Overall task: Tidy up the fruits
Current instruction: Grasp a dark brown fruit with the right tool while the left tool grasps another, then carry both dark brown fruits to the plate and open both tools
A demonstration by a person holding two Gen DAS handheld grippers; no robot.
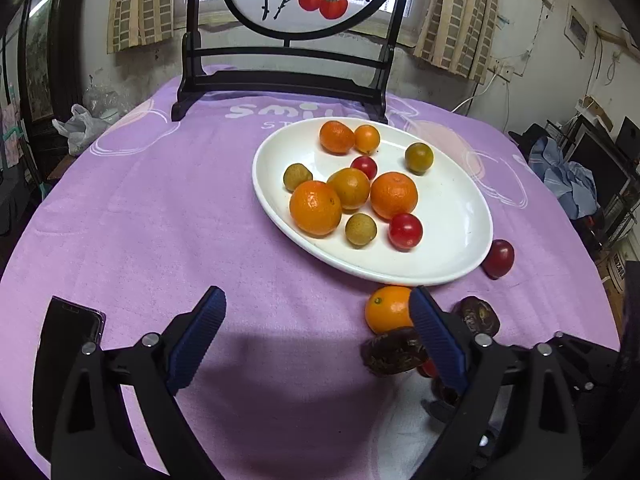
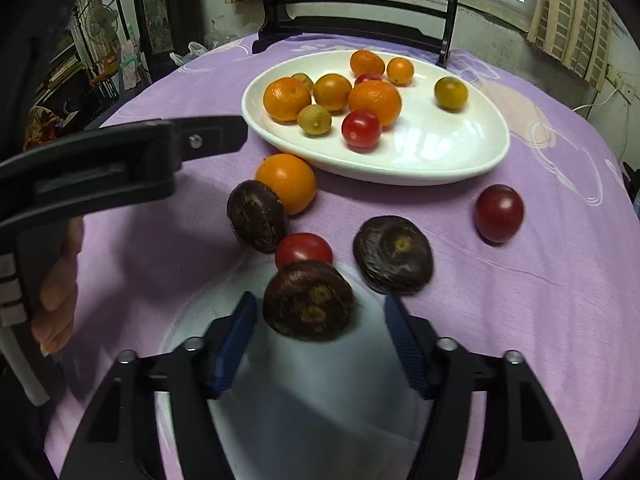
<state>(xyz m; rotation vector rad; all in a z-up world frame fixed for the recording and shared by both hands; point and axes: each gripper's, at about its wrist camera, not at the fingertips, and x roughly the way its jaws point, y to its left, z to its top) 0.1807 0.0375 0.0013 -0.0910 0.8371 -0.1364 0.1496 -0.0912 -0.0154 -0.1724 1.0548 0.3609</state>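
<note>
Risk: dark brown fruit (image 2: pixel 310 300) sitting btwn the right gripper (image 2: pixel 316 312) fingers w/ gaps both sides; if they're closing off-centre it's prob rolling away or bumping the red tomato (image 2: pixel 303 249) just beyond it.
Risk 2: left gripper (image 1: pixel 316 320) fingertip sitting right by the loose orange (image 1: pixel 388 309); a careless sweep is knocking it into the plate (image 1: pixel 460 248) rim.
Right fingers: standing wide open, gripping nothing; whether a pad is touching the brown fruit, can't tell.
Left fingers: spread wide, holding nothing, over bare cloth (image 1: pixel 160 208).
Fruit: most lying on the white plate, far centre. Still off-plate, near side: orange, 3 brown fruits, 2 tomatoes, incl. dark one (image 2: pixel 499 213) at right.
Stage: prob partway, pick not made yet.
</note>
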